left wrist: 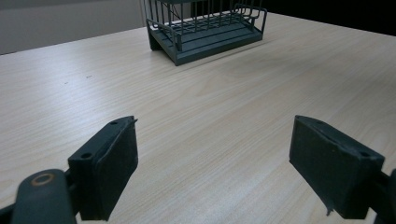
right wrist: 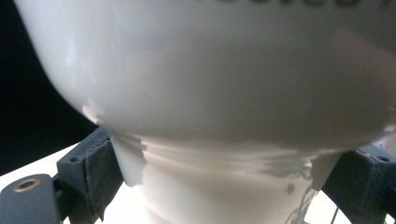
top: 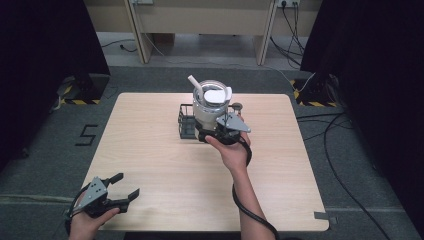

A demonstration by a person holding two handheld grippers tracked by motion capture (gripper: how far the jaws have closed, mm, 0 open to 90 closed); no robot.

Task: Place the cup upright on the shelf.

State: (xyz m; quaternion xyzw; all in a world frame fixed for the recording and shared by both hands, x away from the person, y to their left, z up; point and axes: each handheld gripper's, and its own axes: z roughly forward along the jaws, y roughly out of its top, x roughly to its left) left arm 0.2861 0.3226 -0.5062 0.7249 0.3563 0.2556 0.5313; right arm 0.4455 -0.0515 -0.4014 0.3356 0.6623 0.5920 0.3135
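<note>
The table [top: 150,165] is pale wood, bare over most of its top. Toward its far middle stands a dark wire rack [top: 186,121]. Just right of the rack and overlapping it in the high view is a white tumbler [top: 209,107] with a lid and a straw, upright, its long axis vertical.

The right gripper [top: 222,131] is at the tumbler's near side, low on the body. The right gripper view shows the jaws pressed to either side of the narrow lower part of the tumbler [right wrist: 224,93], so they are clamped on it, with the wider upper body bulging above. Whether the tumbler rests on the table or in the rack, or is held just off them, I cannot tell.

The left gripper [top: 120,192] is at the near left corner of the table, well apart from the tumbler, its jaws spread wide with nothing between them. Its own view looks across bare wood to the rack [left wrist: 205,32].

The relation that matters is the tumbler against the rack: the right hand [top: 232,152] has it, and the rack lies just to its left, so any placing into or lifting clear of the rack is likely a short sideways or vertical move by the right hand.

The high view gives the lid, the straw and the rack's place beside the tumbler; the right gripper view gives the grip itself but none of the surroundings.
</note>
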